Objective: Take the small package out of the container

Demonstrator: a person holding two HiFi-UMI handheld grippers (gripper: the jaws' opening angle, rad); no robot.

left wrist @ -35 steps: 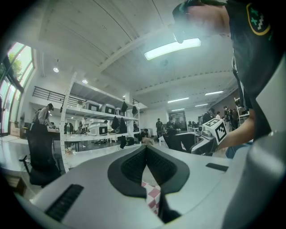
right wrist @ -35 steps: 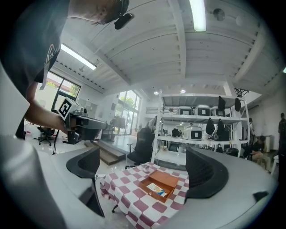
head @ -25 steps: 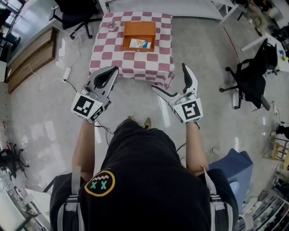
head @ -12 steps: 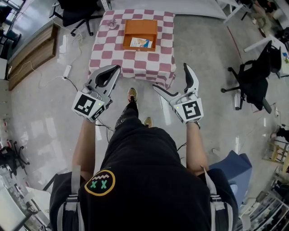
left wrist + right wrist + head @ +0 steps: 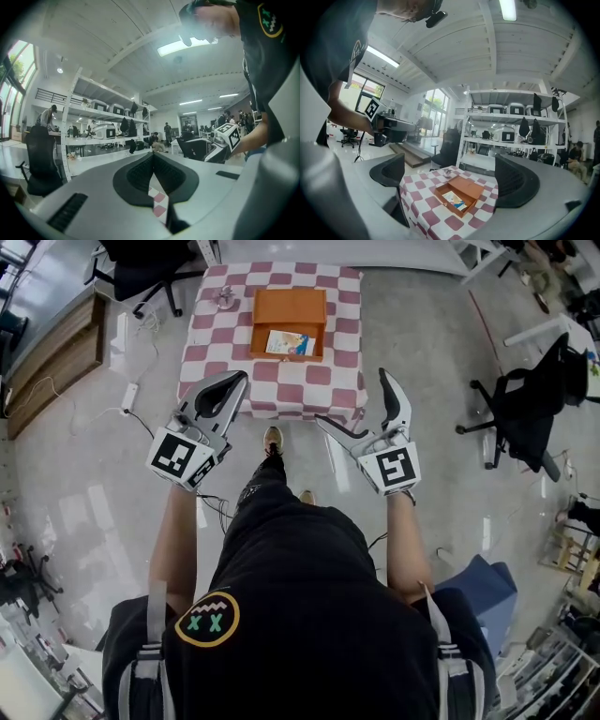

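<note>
An orange open box [image 5: 289, 315] sits on a table with a red-and-white checked cloth [image 5: 272, 381], far ahead of both grippers. A small white and blue package [image 5: 287, 343] lies flat inside it. My left gripper [image 5: 238, 381] hovers short of the table's near edge, jaws shut with nothing between them; its own view shows the pads [image 5: 140, 173] meeting. My right gripper [image 5: 354, 401] is open and empty near the table's front right corner. Between its jaws I see the box [image 5: 461, 190] and the package [image 5: 454, 200], well beyond the fingertips.
A small metallic object [image 5: 225, 298] stands on the cloth left of the box. Black office chairs [image 5: 525, 399] are at the right and top left. A wooden platform [image 5: 56, 352] and floor cables [image 5: 127, 395] lie at the left. White shelving [image 5: 511, 126] stands behind the table.
The person has stepped towards the table, one foot now forward. Both grippers have come slightly closer to the table's edge; their jaws have not changed.
</note>
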